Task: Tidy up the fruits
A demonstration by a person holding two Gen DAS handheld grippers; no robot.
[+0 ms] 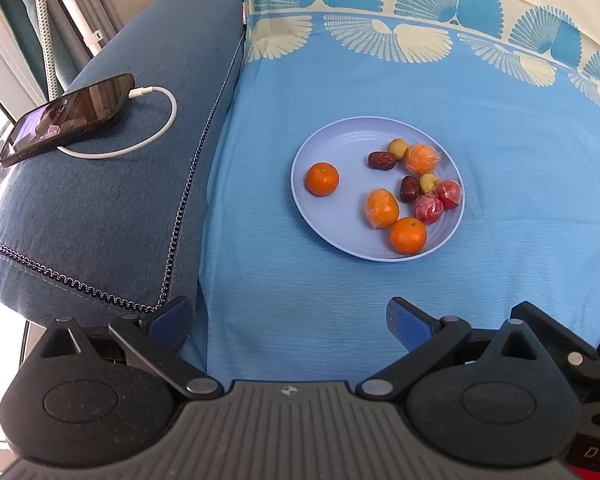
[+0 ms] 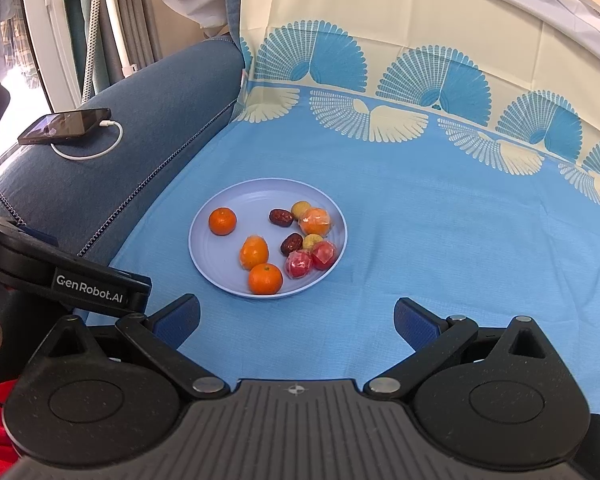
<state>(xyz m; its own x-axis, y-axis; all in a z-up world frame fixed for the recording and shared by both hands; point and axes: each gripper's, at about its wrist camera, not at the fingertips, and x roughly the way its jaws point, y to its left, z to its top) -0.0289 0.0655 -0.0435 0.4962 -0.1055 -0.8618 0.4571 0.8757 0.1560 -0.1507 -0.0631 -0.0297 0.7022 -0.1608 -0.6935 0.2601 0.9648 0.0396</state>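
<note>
From the left wrist camera, the left gripper (image 1: 288, 322) hangs over the blue cloth (image 1: 520, 152) with its jaws spread wide and nothing between them. Ahead of it and a little to the right sits a pale blue plate (image 1: 320, 212) carrying all the fruit. One bare mandarin (image 1: 322, 179) lies alone on the plate's left side. A second mandarin (image 1: 408, 235) rests at the near rim, touching a plastic-wrapped orange (image 1: 382, 208). Another wrapped orange (image 1: 421, 159) sits at the far side next to a small yellowish fruit (image 1: 397, 148) and a dark red date (image 1: 382, 161). A second date (image 1: 409, 189) lies near the middle, beside two wrapped red fruits (image 1: 440, 200). Far to the left, on a dark blue cushion (image 1: 140, 200), a phone (image 1: 68, 118) lies plugged into a white cable (image 1: 156, 136).

From the right wrist camera, the right gripper (image 2: 296, 322) is likewise wide apart and empty above the cloth. The plate (image 2: 216, 264) lies just ahead, slightly left of centre between the fingers, with the near mandarin (image 2: 265, 278) closest to them. The body of the left gripper (image 2: 68, 276) juts in from the left, beside the right gripper's left finger.
</note>
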